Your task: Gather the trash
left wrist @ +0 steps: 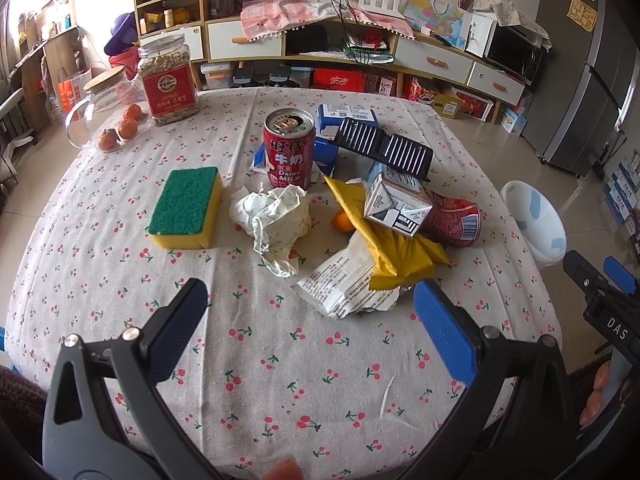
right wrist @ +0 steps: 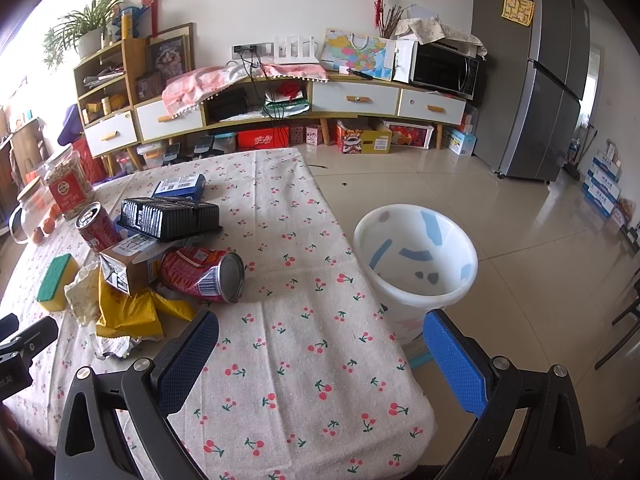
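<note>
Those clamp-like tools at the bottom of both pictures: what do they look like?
Each is a black plastic two-finger gripper. The left gripper and right gripper each carry one dark textured pad and one bright blue pad, fixed with silver screws. In the left view, the right gripper's side bears white letters "DAS".

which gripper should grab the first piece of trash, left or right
Left, probably. The left gripper is open, facing the white wrapper just ahead; the right gripper, also open, faces bare tablecloth and the bin.
</note>
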Motion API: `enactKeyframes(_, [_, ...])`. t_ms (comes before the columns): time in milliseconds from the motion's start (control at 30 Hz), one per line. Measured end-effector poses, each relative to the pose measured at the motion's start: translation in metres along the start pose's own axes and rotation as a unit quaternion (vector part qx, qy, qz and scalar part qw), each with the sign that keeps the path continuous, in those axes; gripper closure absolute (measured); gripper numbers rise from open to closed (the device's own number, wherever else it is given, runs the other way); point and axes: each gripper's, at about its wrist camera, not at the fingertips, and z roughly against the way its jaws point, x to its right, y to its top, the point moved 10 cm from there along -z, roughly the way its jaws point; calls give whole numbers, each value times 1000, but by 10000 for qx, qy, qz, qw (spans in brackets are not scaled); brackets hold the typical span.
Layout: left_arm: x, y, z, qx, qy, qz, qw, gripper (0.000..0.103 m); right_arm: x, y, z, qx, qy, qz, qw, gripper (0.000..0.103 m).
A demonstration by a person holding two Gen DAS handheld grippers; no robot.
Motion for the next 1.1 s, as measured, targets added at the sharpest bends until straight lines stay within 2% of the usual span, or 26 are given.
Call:
enactKeyframes(300, [-6, 0, -1, -53, -46, 24, 10000, 0, 5, -1, 4, 15, -13, 6, 10000, 0])
enactKeyframes(400, [-8, 3, 0, -92, -279, 71, 9995, 0, 1, -2, 6, -28, 103, 58, 9999, 0])
enactKeyframes(533, [-15, 9, -4, -305, -555, 169, 9979, 0, -9, 14, 2, -204, 416, 138, 9988, 0])
enactKeyframes(633, [-26, 15, -10, -451, -530, 68, 9976, 0, -17, 19, -3, -418, 686, 139, 9967, 0])
enactKeyframes(733, [-39, 24, -15, -557, -472, -83, 9973, 0, -25, 27, -12, -572, 710, 366, 9952, 0])
enactKeyframes(800, [-49, 30, -21, -701, -399, -163, 9966, 0, -29, 26, -19, -983, 898, 349, 9905, 0])
enactKeyframes(933, [-76, 46, -34, -986, -74, -298, 9947, 0, -46, 41, -32, -1153, 1225, 383, 9850, 0])
enactKeyframes(1100, [-105, 58, -65, -1423, -10, 1, 9898, 1, -61, 52, -55, -1437, 1345, 458, 9794, 0])
